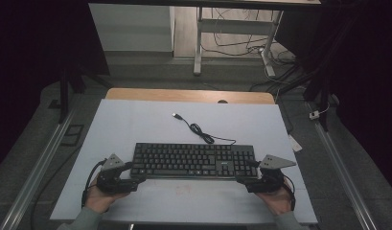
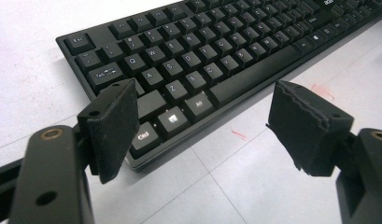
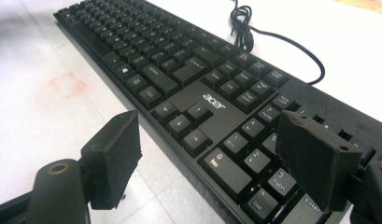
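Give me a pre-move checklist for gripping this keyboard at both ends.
1. Left gripper jaws open: ok, nothing pressed between the pads.
2. Right gripper jaws open: ok.
3. Left jaws straddle the front left corner of the keyboard: ok, by the Ctrl key.
4. Right jaws straddle the front edge at the number pad: ok.
5. Keyboard flat on the white table: ok.
6. Cable free to follow: ok, loosely coiled behind the keyboard, USB plug unplugged.
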Action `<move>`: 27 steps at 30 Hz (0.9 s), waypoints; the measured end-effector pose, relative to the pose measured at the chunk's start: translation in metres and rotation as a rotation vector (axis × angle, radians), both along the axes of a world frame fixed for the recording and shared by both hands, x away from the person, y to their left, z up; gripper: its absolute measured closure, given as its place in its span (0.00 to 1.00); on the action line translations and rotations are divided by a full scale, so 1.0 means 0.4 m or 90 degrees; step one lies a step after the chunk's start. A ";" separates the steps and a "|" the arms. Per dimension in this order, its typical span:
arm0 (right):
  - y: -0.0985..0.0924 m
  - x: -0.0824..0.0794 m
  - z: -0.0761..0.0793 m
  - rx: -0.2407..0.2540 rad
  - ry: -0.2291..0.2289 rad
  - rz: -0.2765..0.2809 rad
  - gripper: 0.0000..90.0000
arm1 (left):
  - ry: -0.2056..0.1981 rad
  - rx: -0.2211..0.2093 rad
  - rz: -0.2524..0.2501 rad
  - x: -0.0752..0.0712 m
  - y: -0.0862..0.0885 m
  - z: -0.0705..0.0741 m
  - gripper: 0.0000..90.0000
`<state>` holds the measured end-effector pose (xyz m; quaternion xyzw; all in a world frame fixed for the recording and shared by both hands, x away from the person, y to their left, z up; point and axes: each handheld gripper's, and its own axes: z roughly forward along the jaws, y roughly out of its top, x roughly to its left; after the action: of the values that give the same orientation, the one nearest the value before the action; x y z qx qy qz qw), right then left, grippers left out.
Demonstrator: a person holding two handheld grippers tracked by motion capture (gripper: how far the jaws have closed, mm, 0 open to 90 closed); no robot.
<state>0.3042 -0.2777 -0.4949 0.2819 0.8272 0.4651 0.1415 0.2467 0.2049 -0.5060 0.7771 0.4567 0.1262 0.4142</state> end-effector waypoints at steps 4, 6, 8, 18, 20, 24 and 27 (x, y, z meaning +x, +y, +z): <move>0.002 0.000 -0.002 -0.002 -0.002 0.000 0.25 | -0.002 0.002 -0.002 0.000 0.000 0.000 0.27; 0.003 0.000 -0.003 -0.003 -0.002 -0.001 0.25 | -0.001 0.003 -0.004 0.000 -0.001 -0.001 0.27; 0.003 -0.002 -0.003 -0.005 -0.003 -0.001 0.25 | -0.002 0.004 -0.004 0.000 -0.002 -0.001 0.27; 0.002 0.000 -0.005 -0.007 0.001 -0.003 0.26 | -0.006 0.008 -0.009 0.003 -0.002 -0.002 0.27; 0.004 0.000 -0.006 -0.009 0.001 -0.006 0.26 | -0.006 0.007 -0.007 0.002 -0.001 -0.001 0.27; 0.007 0.000 -0.005 -0.013 0.000 -0.011 0.26 | -0.009 0.008 -0.006 0.001 0.001 0.000 0.27; 0.010 0.000 -0.005 -0.011 -0.002 -0.011 0.26 | -0.010 0.008 -0.007 0.002 0.001 0.000 0.28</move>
<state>0.3041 -0.2737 -0.4971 0.2870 0.8286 0.4569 0.1492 0.2476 0.2052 -0.5061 0.7813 0.4482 0.1329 0.4135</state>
